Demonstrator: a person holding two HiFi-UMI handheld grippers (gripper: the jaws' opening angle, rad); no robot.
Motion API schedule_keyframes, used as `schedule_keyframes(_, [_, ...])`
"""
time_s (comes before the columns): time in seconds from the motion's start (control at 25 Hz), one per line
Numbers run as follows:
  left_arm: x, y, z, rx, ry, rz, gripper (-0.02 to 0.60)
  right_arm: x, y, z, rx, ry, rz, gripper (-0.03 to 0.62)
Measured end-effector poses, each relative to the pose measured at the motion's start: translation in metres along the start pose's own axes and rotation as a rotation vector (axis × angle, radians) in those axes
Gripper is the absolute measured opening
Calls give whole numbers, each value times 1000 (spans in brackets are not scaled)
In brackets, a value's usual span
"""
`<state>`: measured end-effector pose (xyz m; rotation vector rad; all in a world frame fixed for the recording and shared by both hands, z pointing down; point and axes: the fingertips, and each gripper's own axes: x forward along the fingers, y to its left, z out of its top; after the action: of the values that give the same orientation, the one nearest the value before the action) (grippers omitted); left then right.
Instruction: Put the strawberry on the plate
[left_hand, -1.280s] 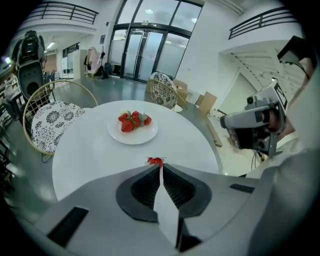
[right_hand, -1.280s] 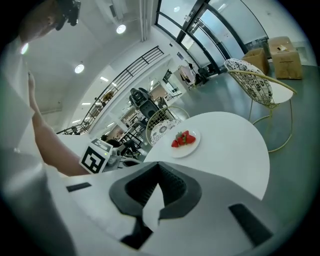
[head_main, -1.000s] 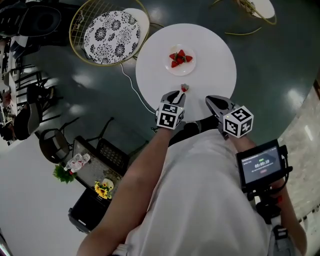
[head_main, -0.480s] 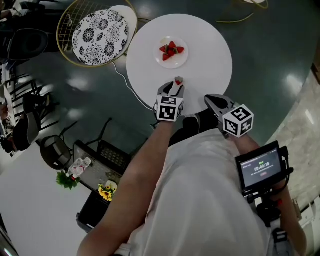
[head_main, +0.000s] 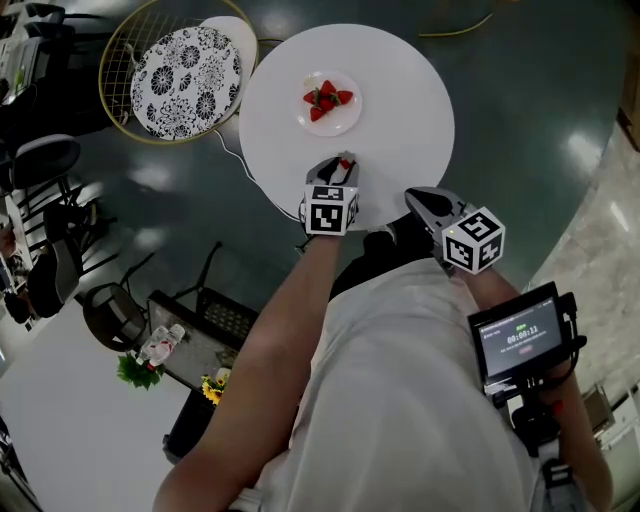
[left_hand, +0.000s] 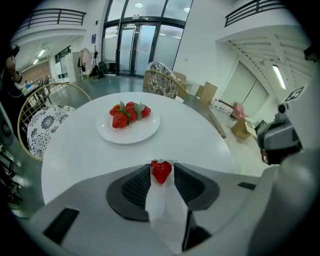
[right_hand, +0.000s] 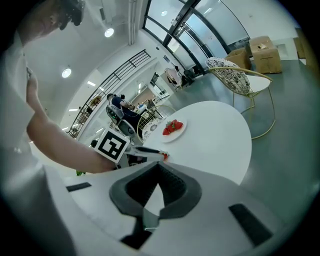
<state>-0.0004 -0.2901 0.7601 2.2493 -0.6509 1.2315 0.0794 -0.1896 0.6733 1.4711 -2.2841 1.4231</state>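
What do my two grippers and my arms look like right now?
The left gripper and the right gripper both have pale grey bodies that taper to pointed jaws lined with black ribbed pads. Each carries a white cube printed with black square markers. The person wears a white shirt. The left forearm has no sleeve over it.

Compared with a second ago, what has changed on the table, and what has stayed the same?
The left gripper has eased forward, its fingers have just been opening, and the loose strawberry now sits between them. The plate of strawberries and the table look unchanged.
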Motion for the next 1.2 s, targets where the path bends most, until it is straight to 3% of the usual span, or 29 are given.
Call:
schedule_keyframes(0.36, [-29, -17, 7, -11, -41, -50, 135, -19, 25, 9, -19, -13, -33, 6])
schedule_keyframes(0.56, [-37, -12, 7, 0, -59, -56, 135, -7, 31, 14, -43, -20, -6, 6])
schedule_keyframes(0.96, [-59, -22, 11, -45, -126, -93, 135, -6, 30, 39, -95, -11, -8, 6])
schedule_keyframes(1.2, [-77, -11, 19, -110, -171, -93, 135, -2, 35, 55, -117, -13, -6, 6])
